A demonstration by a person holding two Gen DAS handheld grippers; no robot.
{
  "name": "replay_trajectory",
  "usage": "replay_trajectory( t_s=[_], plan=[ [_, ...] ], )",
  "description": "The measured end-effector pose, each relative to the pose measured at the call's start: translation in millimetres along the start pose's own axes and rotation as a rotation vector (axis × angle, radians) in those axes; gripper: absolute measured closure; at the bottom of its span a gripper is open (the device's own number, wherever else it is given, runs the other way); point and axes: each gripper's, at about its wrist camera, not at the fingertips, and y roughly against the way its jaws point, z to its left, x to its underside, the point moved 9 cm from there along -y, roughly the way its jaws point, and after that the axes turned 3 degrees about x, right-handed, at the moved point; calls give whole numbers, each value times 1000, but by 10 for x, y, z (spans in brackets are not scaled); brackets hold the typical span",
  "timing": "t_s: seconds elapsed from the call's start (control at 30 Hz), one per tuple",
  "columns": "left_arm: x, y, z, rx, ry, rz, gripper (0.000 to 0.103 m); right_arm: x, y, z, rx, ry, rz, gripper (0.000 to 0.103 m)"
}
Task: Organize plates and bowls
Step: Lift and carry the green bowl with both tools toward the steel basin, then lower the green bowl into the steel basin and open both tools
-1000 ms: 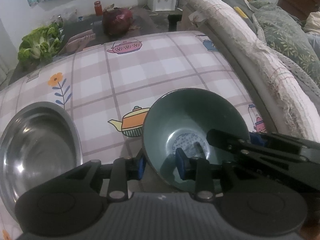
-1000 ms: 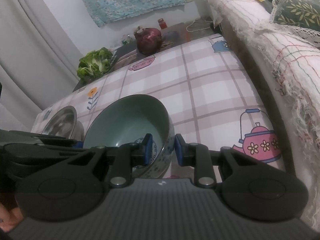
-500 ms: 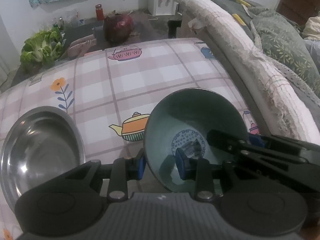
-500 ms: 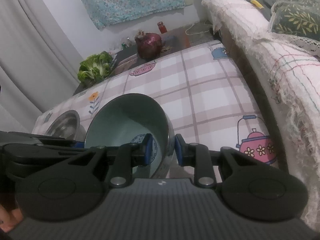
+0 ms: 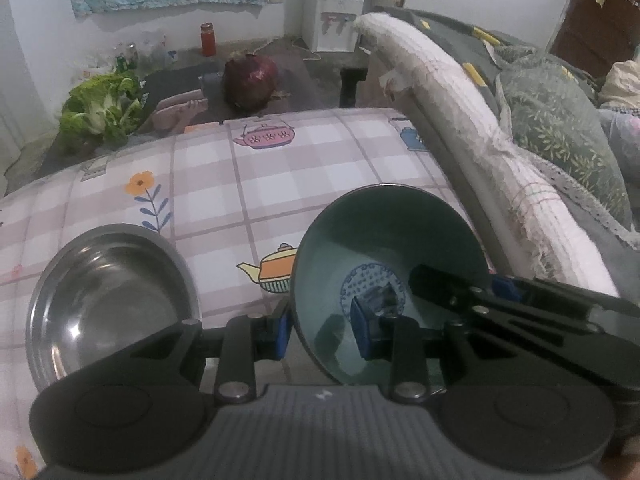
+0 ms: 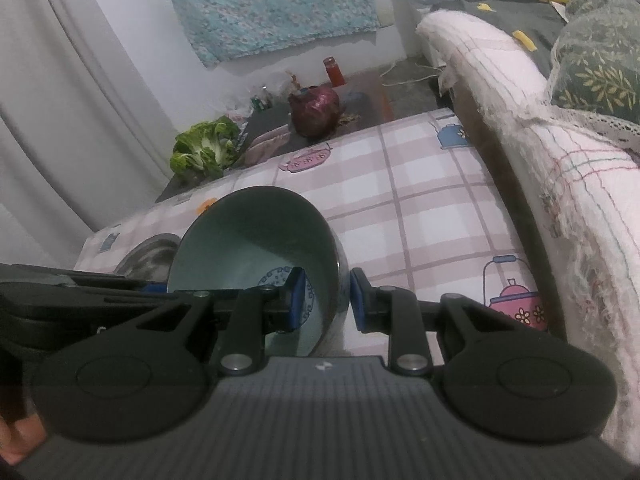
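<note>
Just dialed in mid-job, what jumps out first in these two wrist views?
The green bowl dominates: it is tipped up off the checked tablecloth, with the left gripper clamped on its left rim and the right gripper clamped on its right rim. Left of it, a steel bowl sits flat on the cloth. A dark red onion-like bulb lies beyond the table's far edge.

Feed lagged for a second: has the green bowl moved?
Yes. The green bowl has risen and tipped steeper; its rim now overlaps the orange teapot print in the left wrist view.
</note>
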Motion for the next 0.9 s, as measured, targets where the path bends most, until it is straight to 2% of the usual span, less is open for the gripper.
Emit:
replay_trajectory(
  t_s=[0.6, 0.9],
  plan=[
    [60, 382, 265, 9, 46, -46, 71, -34, 200, 411, -8, 46, -8, 80],
    [164, 684, 762, -29, 101, -78, 71, -42, 220, 959, -61, 100, -14, 80]
  ],
)
